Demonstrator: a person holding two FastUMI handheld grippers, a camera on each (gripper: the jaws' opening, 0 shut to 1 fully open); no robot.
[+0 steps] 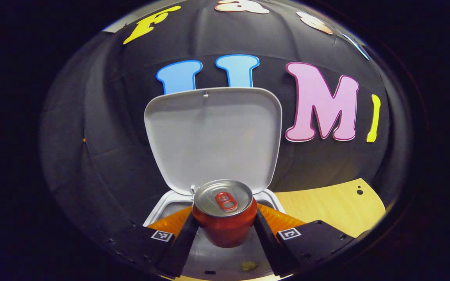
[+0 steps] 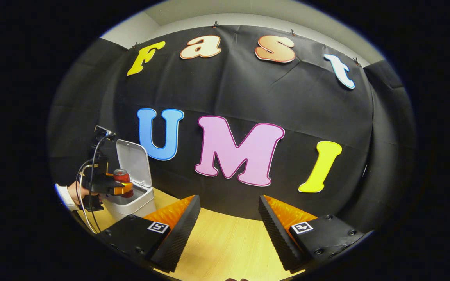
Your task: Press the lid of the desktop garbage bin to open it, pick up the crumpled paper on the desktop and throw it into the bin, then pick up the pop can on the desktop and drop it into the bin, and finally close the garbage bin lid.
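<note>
A red pop can (image 1: 225, 218) with a silver top is upright between the fingers of my left gripper (image 1: 225, 230), which is shut on it. The can hangs over the open mouth of the white desktop bin (image 1: 161, 208). The bin's lid (image 1: 213, 136) stands raised behind it. A small yellowish scrap (image 1: 248, 265) lies low inside the bin; I cannot tell what it is. In the right gripper view, the left gripper (image 2: 118, 188) holds the can (image 2: 121, 175) above the bin (image 2: 133, 205) at far left. My right gripper (image 2: 229, 230) hovers open over the table with nothing in it.
The light wooden table (image 2: 225, 246) spreads to the right of the bin (image 1: 326, 207). A hand with a white cuff (image 2: 70, 194) and cables (image 2: 88, 183) sit behind the left gripper. The black cloth wall stands close behind the bin.
</note>
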